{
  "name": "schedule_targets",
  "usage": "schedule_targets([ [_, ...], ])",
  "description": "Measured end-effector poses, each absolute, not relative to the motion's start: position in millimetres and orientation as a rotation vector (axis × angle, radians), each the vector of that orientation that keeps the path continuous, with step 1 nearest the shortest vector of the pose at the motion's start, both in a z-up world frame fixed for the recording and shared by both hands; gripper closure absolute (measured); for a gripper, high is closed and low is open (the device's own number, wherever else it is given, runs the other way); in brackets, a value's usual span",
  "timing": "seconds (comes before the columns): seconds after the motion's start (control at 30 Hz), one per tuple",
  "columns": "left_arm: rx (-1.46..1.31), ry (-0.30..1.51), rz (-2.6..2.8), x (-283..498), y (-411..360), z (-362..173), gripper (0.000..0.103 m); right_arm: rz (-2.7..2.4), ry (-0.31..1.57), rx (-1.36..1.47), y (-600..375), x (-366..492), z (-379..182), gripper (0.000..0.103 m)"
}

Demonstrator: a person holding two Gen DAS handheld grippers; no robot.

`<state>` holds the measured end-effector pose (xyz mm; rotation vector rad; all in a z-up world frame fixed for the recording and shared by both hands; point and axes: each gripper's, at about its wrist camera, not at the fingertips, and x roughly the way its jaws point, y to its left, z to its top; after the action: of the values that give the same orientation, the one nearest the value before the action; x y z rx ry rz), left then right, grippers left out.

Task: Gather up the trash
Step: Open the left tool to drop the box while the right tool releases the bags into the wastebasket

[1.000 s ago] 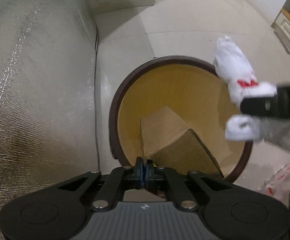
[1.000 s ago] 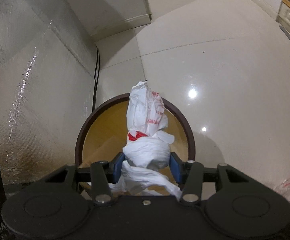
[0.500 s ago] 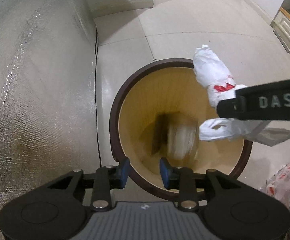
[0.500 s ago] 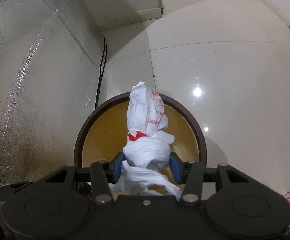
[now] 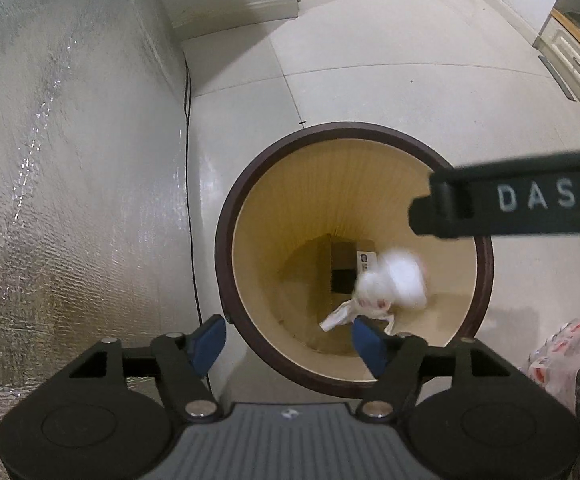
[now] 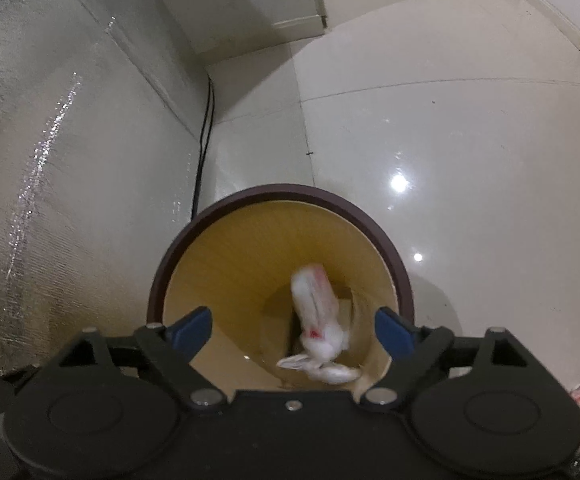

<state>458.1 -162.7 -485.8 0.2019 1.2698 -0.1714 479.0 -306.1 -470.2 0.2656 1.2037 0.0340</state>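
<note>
A round trash bin (image 5: 226,240) with a dark brown rim and a tan inside stands on the tiled floor; it also shows in the right wrist view (image 6: 393,256). A crumpled white plastic bag with red print (image 5: 389,284) is blurred, falling inside the bin (image 6: 317,320). A cardboard box (image 5: 341,260) lies at the bin's bottom. My left gripper (image 5: 290,344) is open and empty above the bin's near rim. My right gripper (image 6: 293,330) is open and empty over the bin; it crosses the left wrist view (image 5: 509,212).
A silver foil-covered wall (image 5: 70,160) runs along the left, with a black cable (image 5: 188,120) at its foot. Another red-and-white plastic bag (image 5: 557,352) lies on the floor at the right. White cabinets (image 5: 569,60) stand far right.
My right gripper opened and let go of the white bag, which is dropping into the bin. My left gripper opened wider; the cardboard box it released has fallen to the bin's bottom.
</note>
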Motion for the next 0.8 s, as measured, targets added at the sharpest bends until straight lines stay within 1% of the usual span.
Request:
schedule_targets([
  [0.07, 0.201, 1.269, -0.168, 453.9, -162.2, -479.9, 0.028, 0.029, 1.217, 0.247, -308.4, 478.3, -469.7, 0.005],
  [0.2, 0.198, 1.27, -0.164, 454.6, -159.8, -475.8, 0.024, 0.024, 1.233, 0.218, -310.4, 475.4, -468.1, 0.0],
  [0.43, 0.185, 1.256, -0.15, 448.4, -152.7, -463.4, 0.013, 0.001, 1.224, 0.201, -314.4, 467.6, -454.8, 0.0],
  [0.63, 0.173, 1.241, -0.133, 439.8, -148.1, -449.9, 0.01, -0.004, 1.224, 0.189, -318.8, 457.1, -447.1, 0.0],
  [0.8, 0.15, 1.213, -0.118, 433.2, -143.2, -430.9, 0.009, 0.007, 1.213, 0.174, -317.5, 445.8, -438.3, 0.0],
])
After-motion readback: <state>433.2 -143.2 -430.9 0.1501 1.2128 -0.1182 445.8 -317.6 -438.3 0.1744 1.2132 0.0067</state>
